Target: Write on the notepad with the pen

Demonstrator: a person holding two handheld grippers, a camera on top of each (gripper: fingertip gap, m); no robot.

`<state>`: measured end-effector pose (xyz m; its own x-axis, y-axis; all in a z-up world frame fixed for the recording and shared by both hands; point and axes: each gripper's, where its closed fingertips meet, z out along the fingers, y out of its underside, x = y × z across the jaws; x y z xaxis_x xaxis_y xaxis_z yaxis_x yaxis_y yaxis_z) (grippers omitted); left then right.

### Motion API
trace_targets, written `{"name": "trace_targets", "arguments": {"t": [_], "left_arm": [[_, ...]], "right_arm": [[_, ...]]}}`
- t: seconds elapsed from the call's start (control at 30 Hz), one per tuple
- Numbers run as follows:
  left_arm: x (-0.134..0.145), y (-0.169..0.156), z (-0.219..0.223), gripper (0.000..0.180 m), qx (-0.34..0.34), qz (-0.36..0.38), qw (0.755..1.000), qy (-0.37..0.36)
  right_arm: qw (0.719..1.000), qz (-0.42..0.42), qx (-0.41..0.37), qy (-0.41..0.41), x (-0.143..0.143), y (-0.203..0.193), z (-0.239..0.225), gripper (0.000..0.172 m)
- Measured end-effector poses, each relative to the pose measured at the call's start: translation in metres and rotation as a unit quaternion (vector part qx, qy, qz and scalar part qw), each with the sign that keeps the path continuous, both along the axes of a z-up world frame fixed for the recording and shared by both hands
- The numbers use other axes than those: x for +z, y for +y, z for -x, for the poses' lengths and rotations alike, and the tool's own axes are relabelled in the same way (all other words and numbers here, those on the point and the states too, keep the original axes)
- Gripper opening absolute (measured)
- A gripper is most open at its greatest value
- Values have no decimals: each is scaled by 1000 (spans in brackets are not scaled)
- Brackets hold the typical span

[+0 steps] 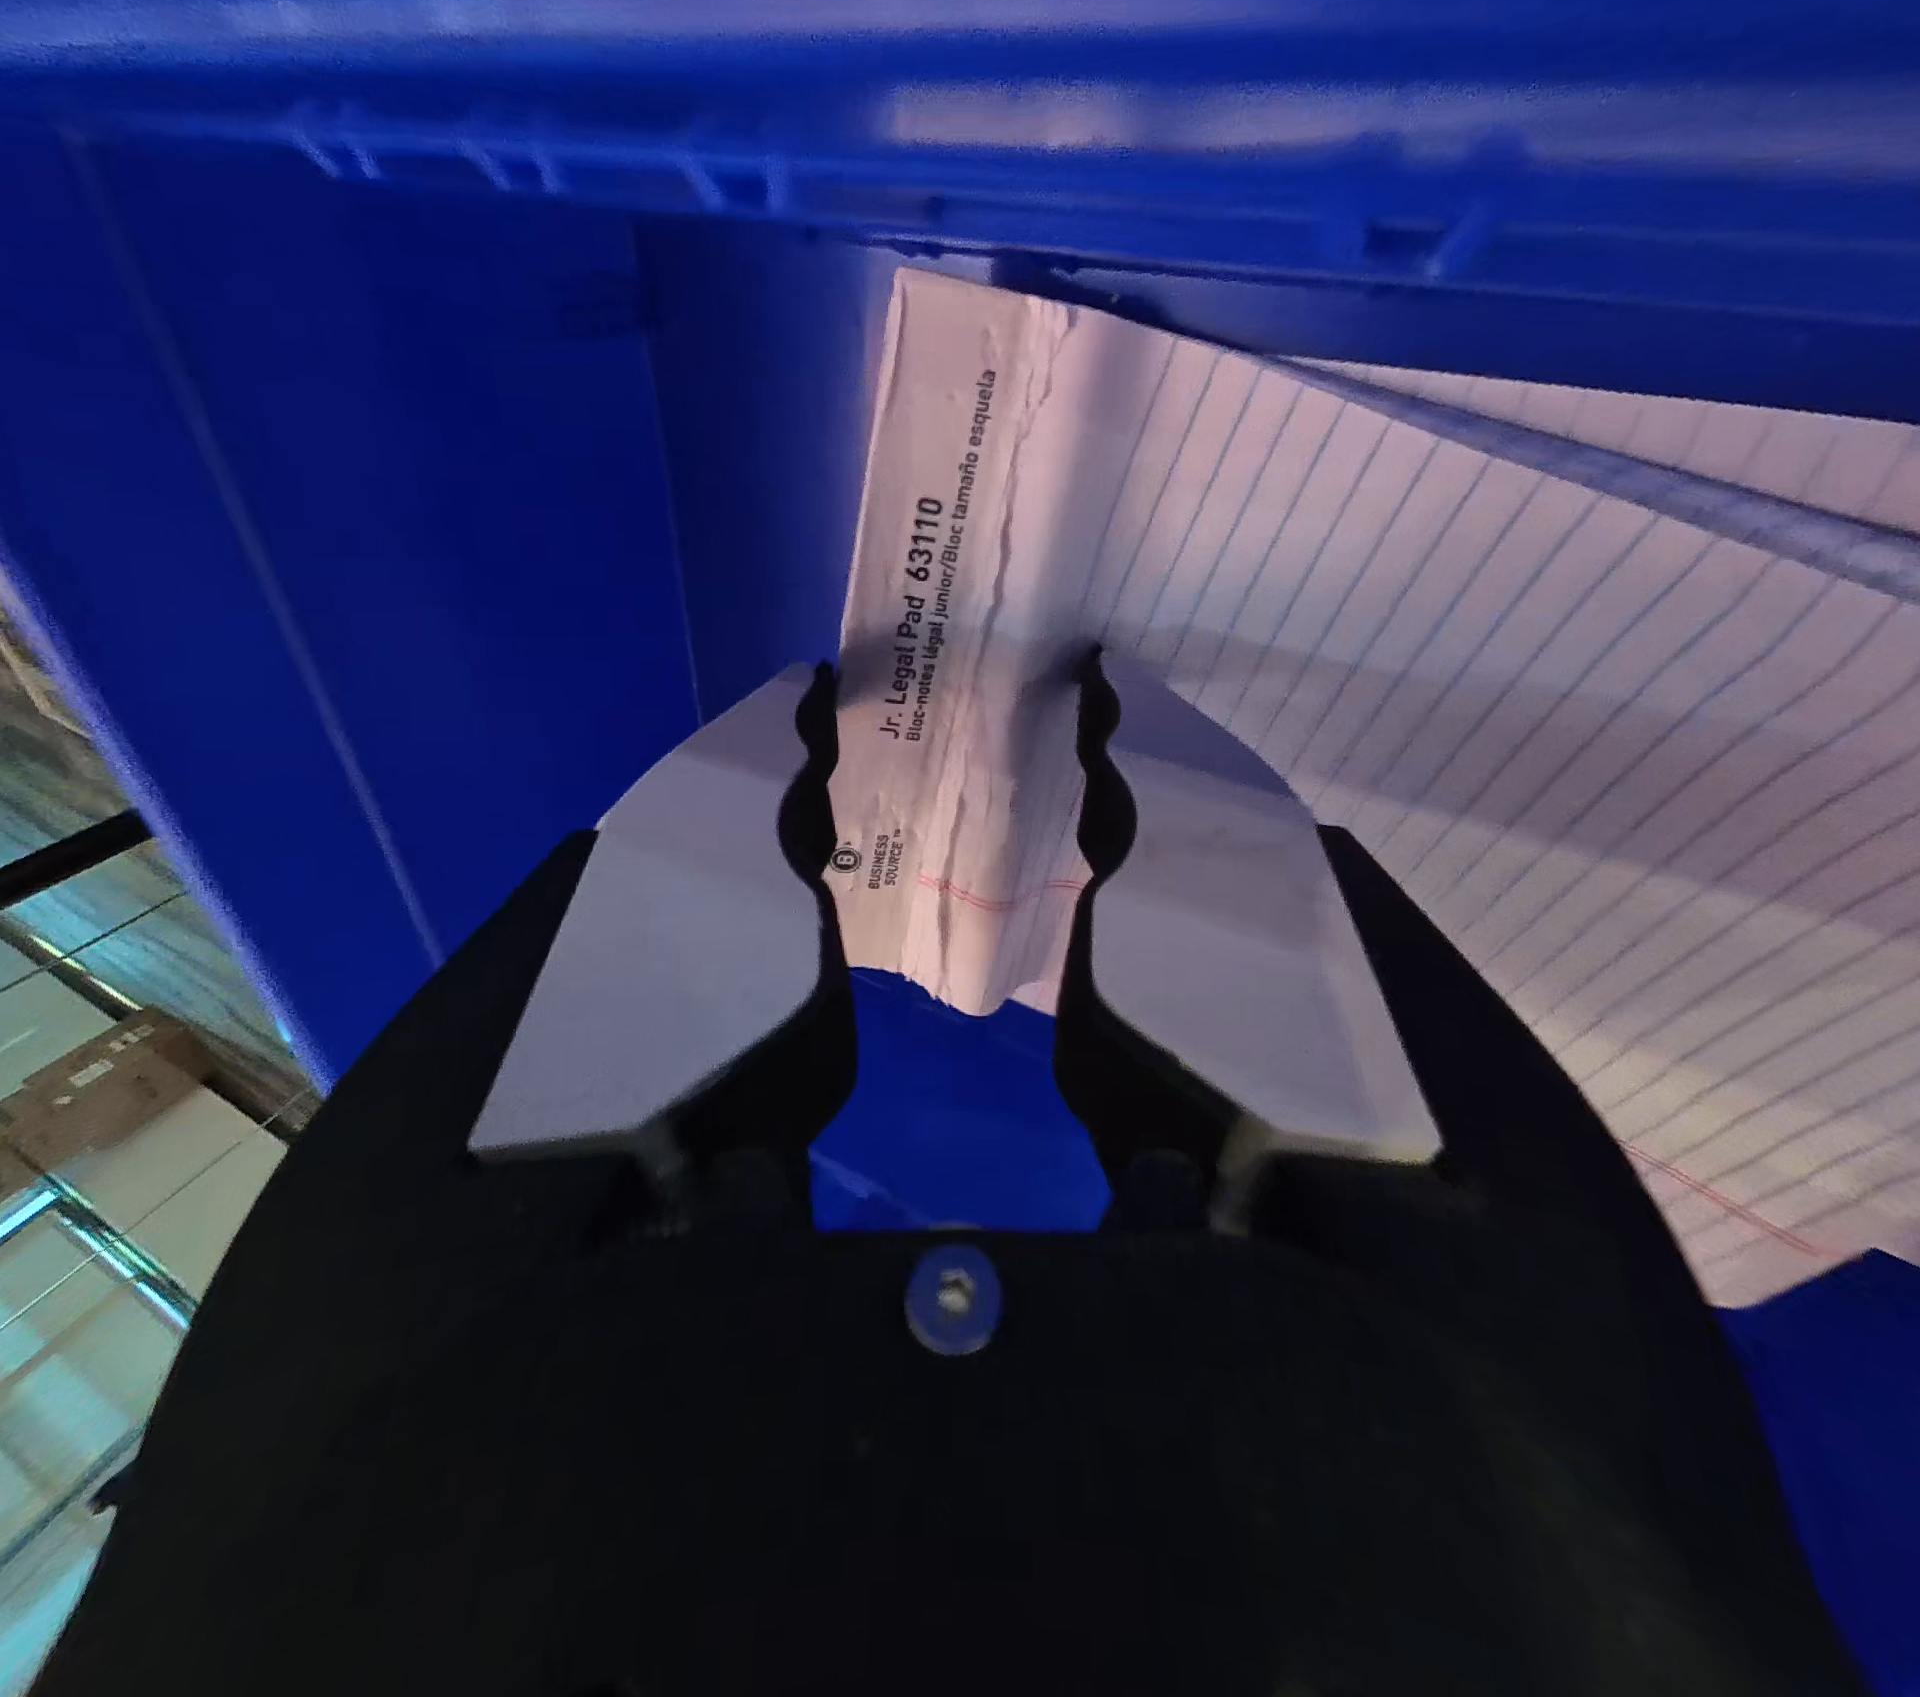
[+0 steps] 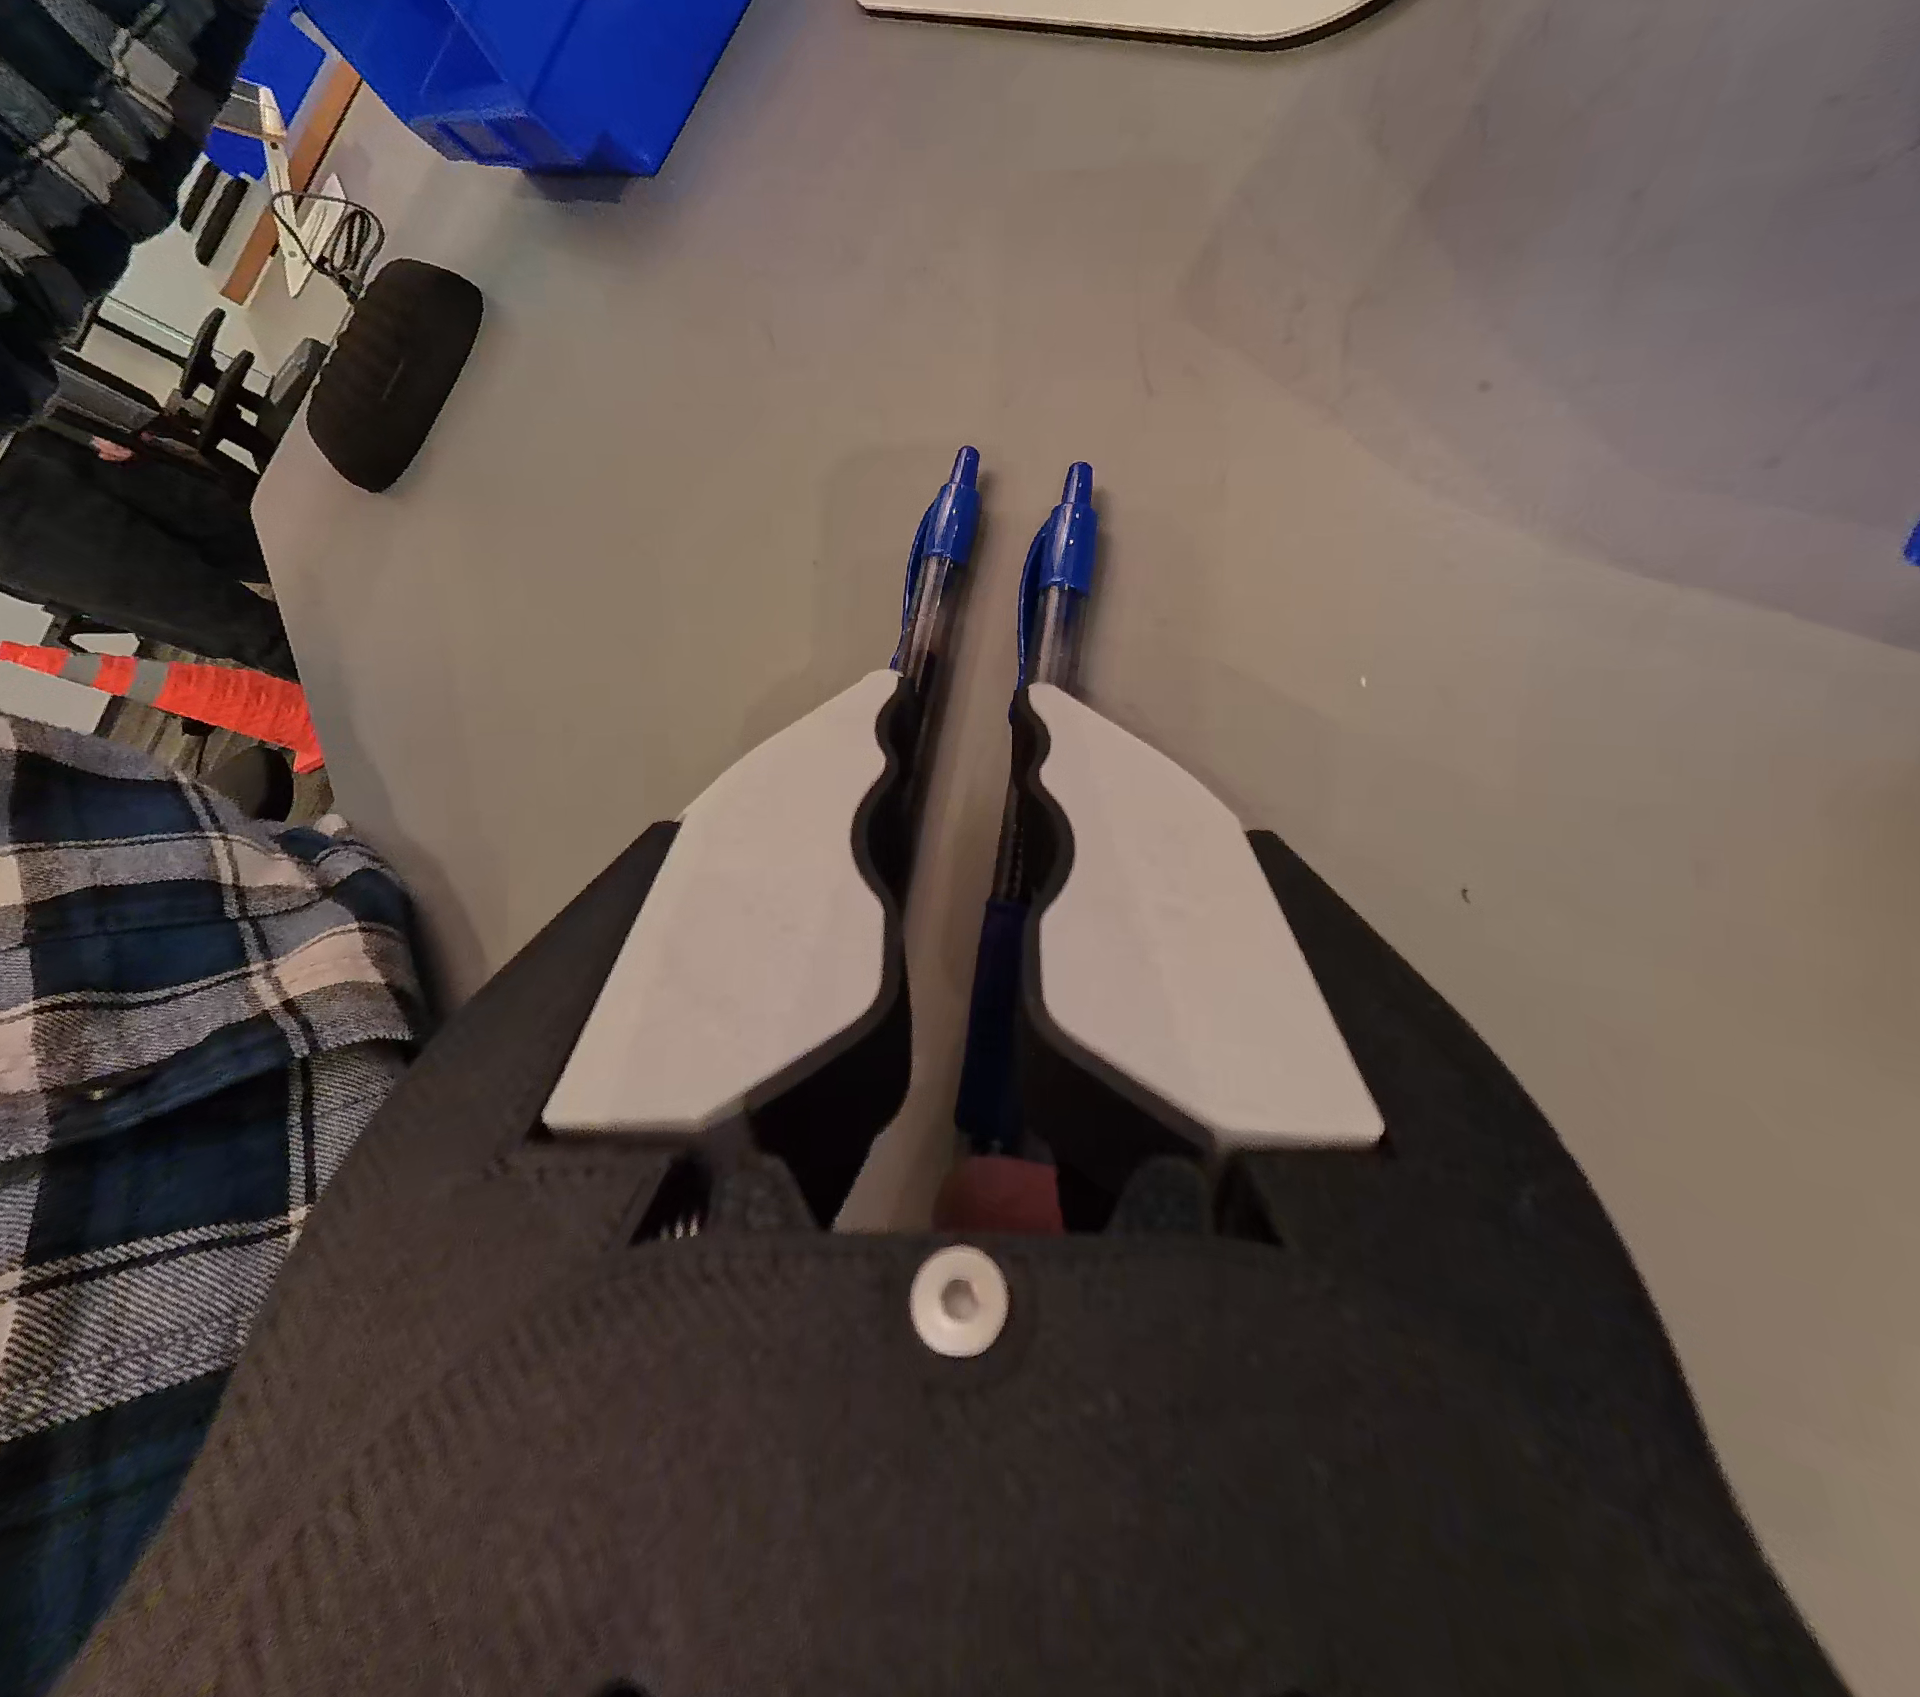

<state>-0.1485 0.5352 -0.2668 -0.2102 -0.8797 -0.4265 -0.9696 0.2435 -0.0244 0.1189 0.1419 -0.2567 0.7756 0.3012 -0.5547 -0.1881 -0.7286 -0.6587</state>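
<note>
Left hand-held gripper (image 1: 958,671) clamps the notepad (image 1: 1039,608) binding inside the blue bin (image 1: 416,504); loose sheets may tear. Right hand-held gripper (image 2: 961,691) grips two pens (image 2: 1060,567), risking slippage.

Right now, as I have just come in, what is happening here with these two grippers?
A person works with two handheld grippers. The left gripper reaches into a blue bin, its jaws closed around the bound end of a lined notepad. The right gripper holds two blue pens, one along each finger, over the grey table. The notepad is not out of the bin yet and nothing is written.
</note>
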Motion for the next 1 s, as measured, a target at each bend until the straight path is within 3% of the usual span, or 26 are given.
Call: {"name": "trace_targets", "arguments": {"t": [0.53,1.0], "left_arm": [[26,1,1,31,-22,-100,994,-32],[91,-21,13,26,-32,-225,966,-121]], "right_arm": [[1000,1,1,5,0,0,0,16],[1000,0,2,3,0,0,0,17]]}}
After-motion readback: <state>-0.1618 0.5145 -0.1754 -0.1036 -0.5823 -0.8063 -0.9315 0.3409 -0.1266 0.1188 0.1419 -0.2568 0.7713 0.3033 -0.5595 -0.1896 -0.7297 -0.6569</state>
